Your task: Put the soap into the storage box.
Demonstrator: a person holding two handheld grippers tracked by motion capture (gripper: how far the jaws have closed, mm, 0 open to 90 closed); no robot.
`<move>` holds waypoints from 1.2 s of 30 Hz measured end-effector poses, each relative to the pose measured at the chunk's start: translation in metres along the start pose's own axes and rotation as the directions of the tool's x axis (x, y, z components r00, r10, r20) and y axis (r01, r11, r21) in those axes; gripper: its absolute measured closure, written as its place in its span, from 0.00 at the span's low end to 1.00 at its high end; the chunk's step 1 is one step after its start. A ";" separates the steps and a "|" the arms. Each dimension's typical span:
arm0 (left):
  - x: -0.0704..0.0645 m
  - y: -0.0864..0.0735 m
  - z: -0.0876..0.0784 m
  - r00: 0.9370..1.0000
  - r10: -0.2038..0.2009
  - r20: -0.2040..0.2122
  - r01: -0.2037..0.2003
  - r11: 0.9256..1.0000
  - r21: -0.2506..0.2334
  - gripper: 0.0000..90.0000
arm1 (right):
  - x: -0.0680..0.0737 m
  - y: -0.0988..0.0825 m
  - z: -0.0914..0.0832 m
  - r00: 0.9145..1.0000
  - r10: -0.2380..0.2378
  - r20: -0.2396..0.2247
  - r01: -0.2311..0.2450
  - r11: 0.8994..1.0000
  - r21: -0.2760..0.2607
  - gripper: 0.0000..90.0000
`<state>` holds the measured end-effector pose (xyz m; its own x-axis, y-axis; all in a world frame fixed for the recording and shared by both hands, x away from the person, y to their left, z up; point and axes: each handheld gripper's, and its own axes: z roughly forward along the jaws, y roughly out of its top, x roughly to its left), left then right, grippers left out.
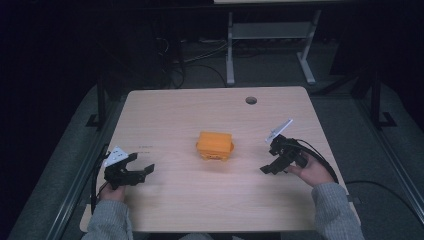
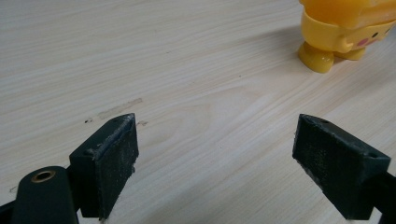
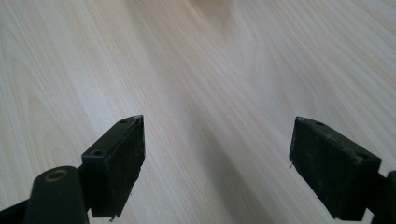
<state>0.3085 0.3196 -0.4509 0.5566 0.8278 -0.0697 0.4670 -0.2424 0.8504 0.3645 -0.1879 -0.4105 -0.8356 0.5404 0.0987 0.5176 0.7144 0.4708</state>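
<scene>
Item: squat orange-yellow plastic toy figure (image 1: 215,145), standing near the middle of my pale wood-grain table (image 1: 210,205), touching neither gripper.

Left gripper (image 1: 141,170): jaws spread wide, nothing between them, held low over the near left part of the table. From its own view the toy (image 2: 343,32) lies ahead and to the right, one stubby foot toward me.

Right gripper (image 1: 272,167): jaws likewise wide and empty (image 3: 217,163), bare wood beneath, pointing inward; the toy lies to its left and slightly farther from me.

Relation: toy sits between both grippers, well apart from each; I judge the right one slightly nearer. Its longer side runs roughly left to right across the table.
</scene>
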 end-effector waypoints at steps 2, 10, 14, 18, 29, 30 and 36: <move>0.000 0.000 0.000 1.000 -0.003 0.000 0.003 1.000 0.000 0.15 | 0.000 -0.004 -0.001 1.000 0.016 -0.003 -0.016 1.000 -0.004 0.20; -0.001 -0.001 0.001 1.000 0.002 0.001 -0.002 1.000 -0.005 0.15 | -0.002 -0.024 0.000 0.999 0.051 -0.011 -0.052 0.999 -0.018 0.20; -0.001 -0.001 0.001 1.000 0.008 0.001 -0.008 1.000 0.003 0.15 | -0.001 -0.036 0.000 0.997 0.072 -0.009 -0.072 0.997 -0.023 0.20; -0.002 -0.001 0.002 1.000 0.003 0.002 -0.003 1.000 0.001 0.15 | -0.001 -0.047 -0.001 0.996 0.090 -0.006 -0.090 0.996 -0.028 0.20; -0.003 -0.001 0.003 1.000 0.012 0.001 -0.012 1.000 0.000 0.15 | 0.005 -0.076 -0.005 0.990 0.139 0.003 -0.138 0.989 -0.059 0.20; -0.003 -0.001 0.003 1.000 0.012 0.000 -0.012 1.000 0.001 0.15 | 0.006 -0.078 -0.006 0.990 0.140 0.006 -0.140 0.988 -0.060 0.20; -0.003 -0.001 0.003 1.000 0.012 0.002 -0.012 1.000 -0.002 0.15 | 0.011 -0.093 -0.009 0.986 0.165 0.018 -0.164 0.984 -0.075 0.20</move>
<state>0.3083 0.3159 -0.4529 0.5631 0.8242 -0.0606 0.4593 -0.2511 0.8520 0.3056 -0.2521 -0.4455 -0.7352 0.6588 0.1596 0.6321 0.5813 0.5124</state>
